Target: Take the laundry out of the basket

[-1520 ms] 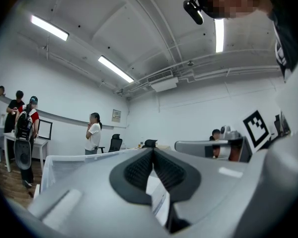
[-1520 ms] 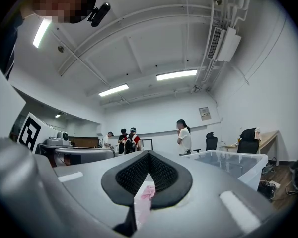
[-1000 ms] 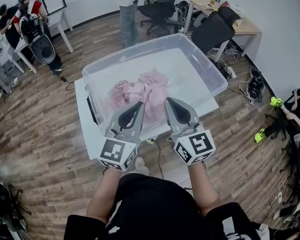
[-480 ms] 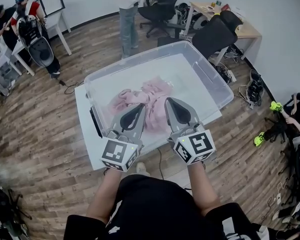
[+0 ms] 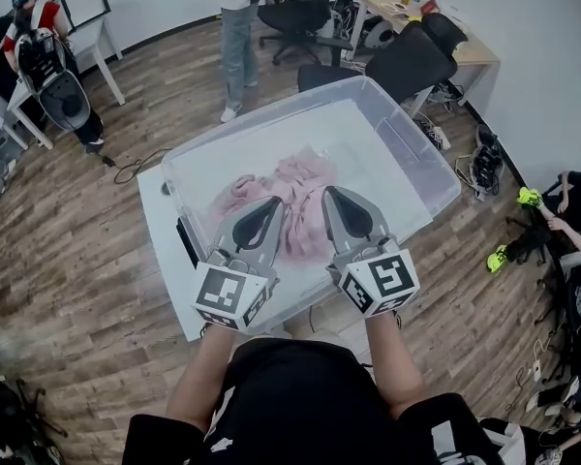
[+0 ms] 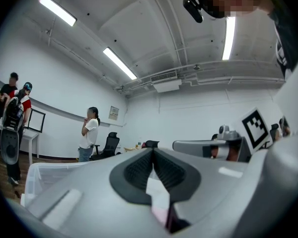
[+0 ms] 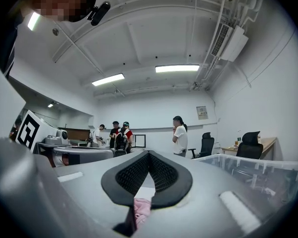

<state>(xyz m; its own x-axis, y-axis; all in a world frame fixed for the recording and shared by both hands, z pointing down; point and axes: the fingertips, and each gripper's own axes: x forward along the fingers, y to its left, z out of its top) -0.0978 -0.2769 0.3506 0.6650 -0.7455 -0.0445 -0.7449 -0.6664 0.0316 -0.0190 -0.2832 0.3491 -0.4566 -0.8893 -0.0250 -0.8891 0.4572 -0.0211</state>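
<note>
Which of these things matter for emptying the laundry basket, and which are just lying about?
Part of the job:
- pink laundry
- clear plastic basket holding it
- left gripper and right gripper, both shut, holding nothing

Just around:
- white table under the basket
- black office chairs
- wooden desk
- bystander in jeans

Black office chairs [image 5: 407, 61] stand on wood-plank floor [image 5: 77, 250] beneath ceiling strip lights [image 6: 57, 10].

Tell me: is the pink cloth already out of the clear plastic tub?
No, the pink cloth lies inside the clear plastic tub.
</note>
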